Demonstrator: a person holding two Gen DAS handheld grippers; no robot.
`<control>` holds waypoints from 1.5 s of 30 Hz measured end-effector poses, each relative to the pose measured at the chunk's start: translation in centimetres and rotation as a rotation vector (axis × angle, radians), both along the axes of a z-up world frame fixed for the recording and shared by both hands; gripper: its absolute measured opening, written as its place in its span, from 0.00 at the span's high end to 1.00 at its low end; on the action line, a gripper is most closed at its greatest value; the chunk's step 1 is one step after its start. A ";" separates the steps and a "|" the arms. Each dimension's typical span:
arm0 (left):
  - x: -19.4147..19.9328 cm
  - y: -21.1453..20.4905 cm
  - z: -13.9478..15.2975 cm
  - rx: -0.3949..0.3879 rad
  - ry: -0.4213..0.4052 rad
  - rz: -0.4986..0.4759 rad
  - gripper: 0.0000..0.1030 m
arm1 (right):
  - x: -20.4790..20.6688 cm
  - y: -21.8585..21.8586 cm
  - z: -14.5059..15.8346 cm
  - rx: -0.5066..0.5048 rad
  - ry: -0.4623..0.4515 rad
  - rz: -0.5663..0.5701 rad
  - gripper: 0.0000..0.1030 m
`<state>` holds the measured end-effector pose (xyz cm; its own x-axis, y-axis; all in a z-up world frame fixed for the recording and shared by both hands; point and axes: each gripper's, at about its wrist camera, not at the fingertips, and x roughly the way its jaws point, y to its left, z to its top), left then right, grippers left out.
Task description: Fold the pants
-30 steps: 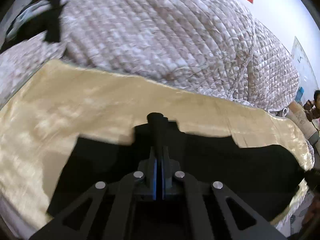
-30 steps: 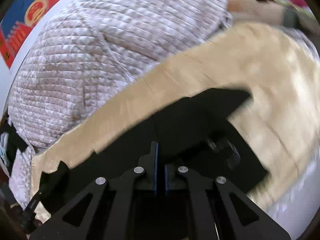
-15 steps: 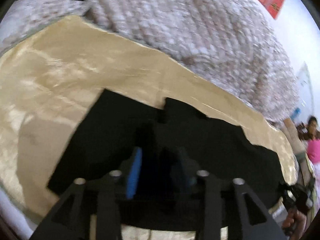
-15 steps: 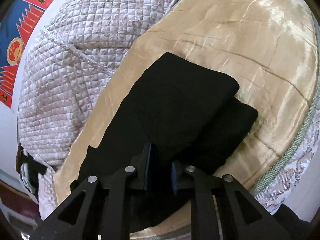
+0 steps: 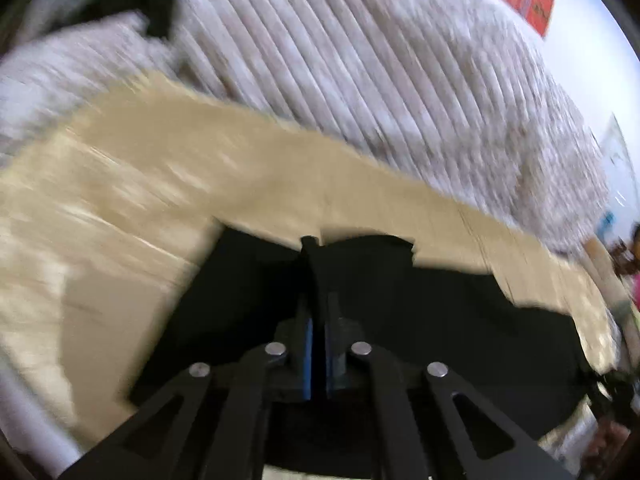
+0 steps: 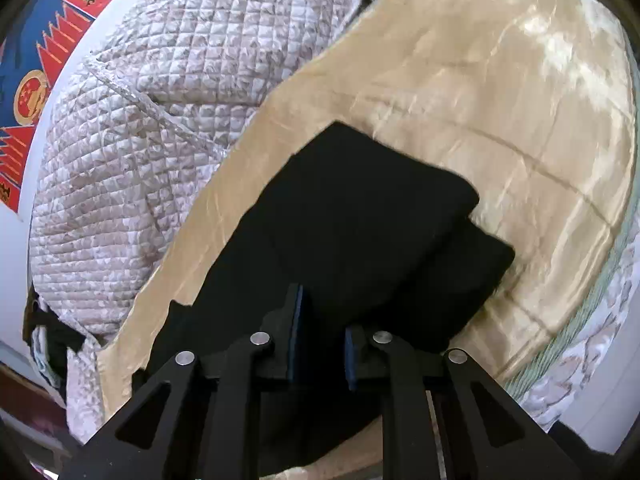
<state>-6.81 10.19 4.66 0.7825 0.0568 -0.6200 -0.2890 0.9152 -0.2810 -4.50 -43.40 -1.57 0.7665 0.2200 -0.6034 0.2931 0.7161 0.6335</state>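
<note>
The black pants [image 6: 360,220] lie on a golden satin sheet [image 6: 500,100], one end folded over into a thick double layer at the right. They also show in the blurred left wrist view [image 5: 400,312]. My left gripper [image 5: 318,320] is shut, its blue pads pinching a raised edge of the black fabric. My right gripper [image 6: 320,320] is open, its blue pads apart just above the near part of the pants, holding nothing.
A quilted pale floral blanket [image 6: 160,120] is heaped behind the sheet, also in the left wrist view [image 5: 380,80]. The bed edge with green trim [image 6: 592,300] runs at the right. A red and blue poster [image 6: 36,60] hangs on the wall.
The left gripper, open half a second ago, has shut on the pants and is moving. The right gripper has opened wider and let go of the folded end.
</note>
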 end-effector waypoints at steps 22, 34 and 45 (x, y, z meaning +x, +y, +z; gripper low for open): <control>-3.0 3.9 -2.5 -0.074 0.112 0.097 0.96 | -2.0 -1.2 1.2 0.067 -0.031 -0.018 0.98; -3.6 4.5 -1.3 -0.084 0.094 0.094 0.96 | -4.4 -0.4 2.9 0.058 -0.067 -0.033 0.98; -2.9 4.8 -3.3 -0.071 0.206 0.095 0.95 | -4.5 -0.4 0.8 0.002 0.106 -0.059 0.98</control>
<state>-9.76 14.98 1.38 0.6321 0.0744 -0.7713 -0.4307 0.8612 -0.2698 -8.96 -43.81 -0.76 0.7099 0.1774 -0.6816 0.4005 0.6943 0.5979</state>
